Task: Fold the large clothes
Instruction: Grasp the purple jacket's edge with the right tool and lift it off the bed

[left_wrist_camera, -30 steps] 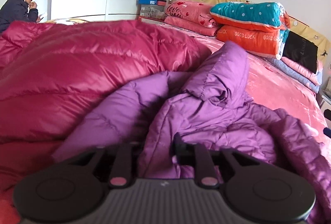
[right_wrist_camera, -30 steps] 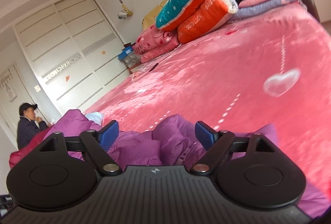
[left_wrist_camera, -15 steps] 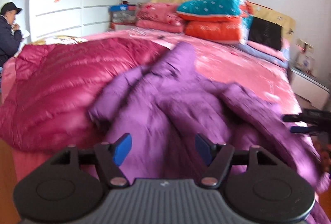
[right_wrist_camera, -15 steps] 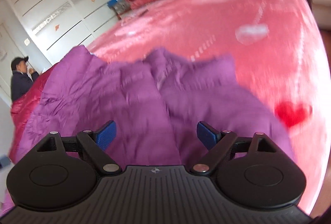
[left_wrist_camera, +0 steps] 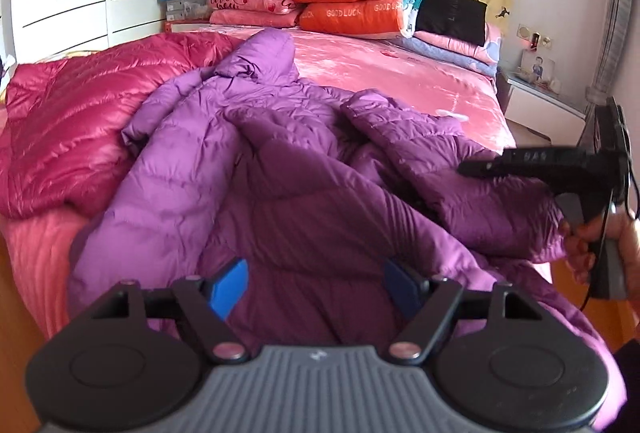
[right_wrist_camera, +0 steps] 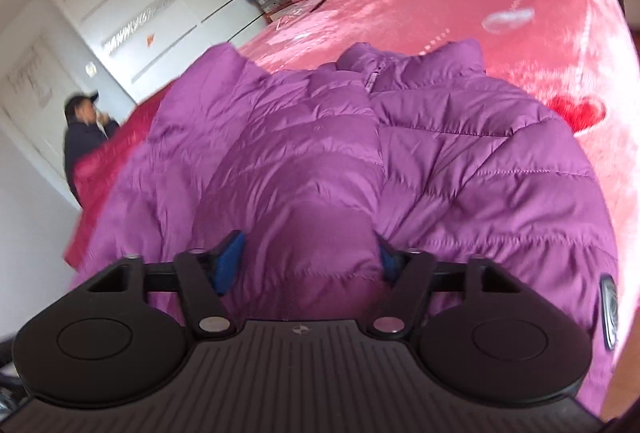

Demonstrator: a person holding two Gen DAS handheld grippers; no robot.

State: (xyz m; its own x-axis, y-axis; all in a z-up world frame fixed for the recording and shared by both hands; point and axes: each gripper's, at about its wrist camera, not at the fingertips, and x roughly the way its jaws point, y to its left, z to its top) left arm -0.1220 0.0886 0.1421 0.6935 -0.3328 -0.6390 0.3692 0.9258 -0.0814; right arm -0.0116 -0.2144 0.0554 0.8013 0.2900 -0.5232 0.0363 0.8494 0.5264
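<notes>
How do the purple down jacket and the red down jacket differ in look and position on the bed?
The purple down jacket is matte and lies crumpled in the middle, near the bed's foot; the red down jacket is glossier and spread flatter along the left side. The purple one overlaps the red one's edge. The purple one lies between both tongs; the red one is away from them. Both are quilted and puffy.

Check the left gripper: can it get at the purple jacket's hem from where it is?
Probably yes. The left gripper has just been opening and hangs over the purple jacket, nothing between its blue pads and the fabric.
</notes>
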